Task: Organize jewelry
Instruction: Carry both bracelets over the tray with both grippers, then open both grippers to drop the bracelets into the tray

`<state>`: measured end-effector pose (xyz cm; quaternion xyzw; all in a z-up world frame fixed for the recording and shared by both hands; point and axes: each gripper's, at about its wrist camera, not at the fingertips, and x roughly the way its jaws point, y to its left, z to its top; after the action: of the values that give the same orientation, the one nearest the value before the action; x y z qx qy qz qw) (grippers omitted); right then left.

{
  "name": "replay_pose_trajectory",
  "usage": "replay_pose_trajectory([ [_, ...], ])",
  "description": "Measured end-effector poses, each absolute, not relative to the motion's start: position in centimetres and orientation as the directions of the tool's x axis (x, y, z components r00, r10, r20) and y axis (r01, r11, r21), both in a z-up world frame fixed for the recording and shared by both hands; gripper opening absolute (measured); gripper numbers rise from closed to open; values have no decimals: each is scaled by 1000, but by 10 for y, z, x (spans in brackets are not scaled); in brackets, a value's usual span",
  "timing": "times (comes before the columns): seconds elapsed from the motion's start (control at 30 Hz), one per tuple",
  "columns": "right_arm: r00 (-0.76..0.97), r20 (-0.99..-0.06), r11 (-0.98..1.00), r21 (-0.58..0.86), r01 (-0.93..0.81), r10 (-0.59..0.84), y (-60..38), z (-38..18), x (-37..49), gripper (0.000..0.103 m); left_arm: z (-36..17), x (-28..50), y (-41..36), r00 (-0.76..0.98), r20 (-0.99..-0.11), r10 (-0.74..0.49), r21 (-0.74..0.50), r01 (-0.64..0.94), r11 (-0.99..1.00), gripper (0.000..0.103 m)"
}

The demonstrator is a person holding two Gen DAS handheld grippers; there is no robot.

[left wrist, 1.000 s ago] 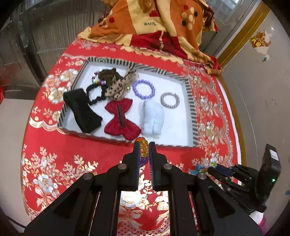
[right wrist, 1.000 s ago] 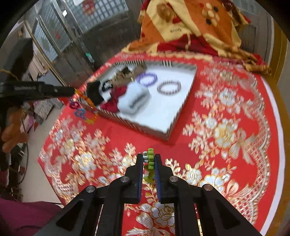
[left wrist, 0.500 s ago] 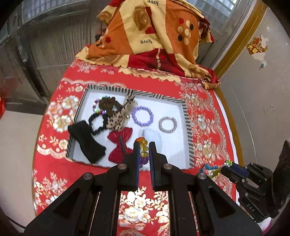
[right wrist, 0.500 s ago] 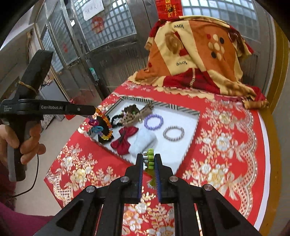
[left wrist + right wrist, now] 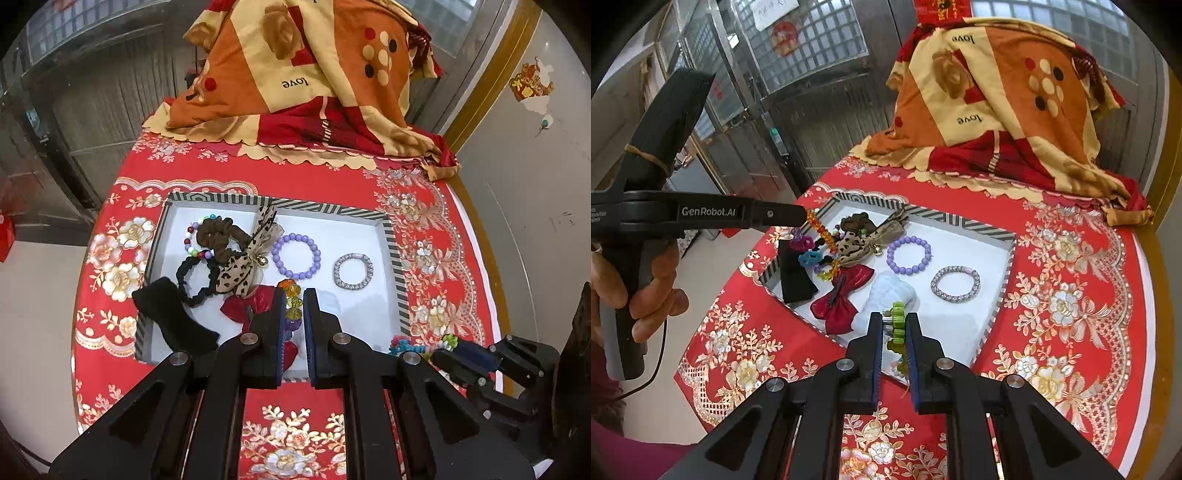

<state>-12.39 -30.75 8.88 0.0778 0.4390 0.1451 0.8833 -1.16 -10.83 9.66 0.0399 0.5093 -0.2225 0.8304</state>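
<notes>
My left gripper (image 5: 294, 306) is pinched nearly shut on a strand of amber and clear beads (image 5: 291, 295); from the other camera the strand (image 5: 822, 240) hangs off my fingertips, with pink and blue pieces dangling over the left side of the tray. My right gripper (image 5: 894, 325) is likewise clamped on a green beaded bracelet (image 5: 897, 319), which stands up between the pads and trails down behind them, over the near edge of the striped tray (image 5: 1004, 280). How long either strand is I cannot tell, since my own fingers cover the lower parts.

Beyond the jaws, inside the tray, lie a red bow (image 5: 838, 295), a pale fluffy piece (image 5: 892, 295), a black band (image 5: 173, 317), a black scrunchie (image 5: 195, 280), a leopard-print bow (image 5: 240, 273), a brown scrunchie (image 5: 218, 236) partly covering a multicoloured bead bracelet (image 5: 190, 240), a purple bead bracelet (image 5: 909, 254) and a silver bracelet (image 5: 955, 284).

The tray sits on a red flowered tablecloth (image 5: 1071, 295). At the far end is a heaped orange blanket (image 5: 997, 103) printed "love", seen upside down. My left gripper's arm reads "GenRobot.AI".
</notes>
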Motion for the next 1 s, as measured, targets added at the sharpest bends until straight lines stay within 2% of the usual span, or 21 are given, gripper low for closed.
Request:
replay_pose_trajectory([
  [0.5,472,-814,940,307,-148,340,-294,38,-89,11,53,27,-136,298,-898,-325,-177,432,885,8],
  [0.77,435,-865,964,264,-32,251,-318,2,-58,11,6,57,-115,256,-933,-253,-157,345,925,8],
  [1.0,418,-892,983,184,-16,173,-316,-13,-44,11,-14,60,-106,231,-944,-238,-156,324,933,8],
])
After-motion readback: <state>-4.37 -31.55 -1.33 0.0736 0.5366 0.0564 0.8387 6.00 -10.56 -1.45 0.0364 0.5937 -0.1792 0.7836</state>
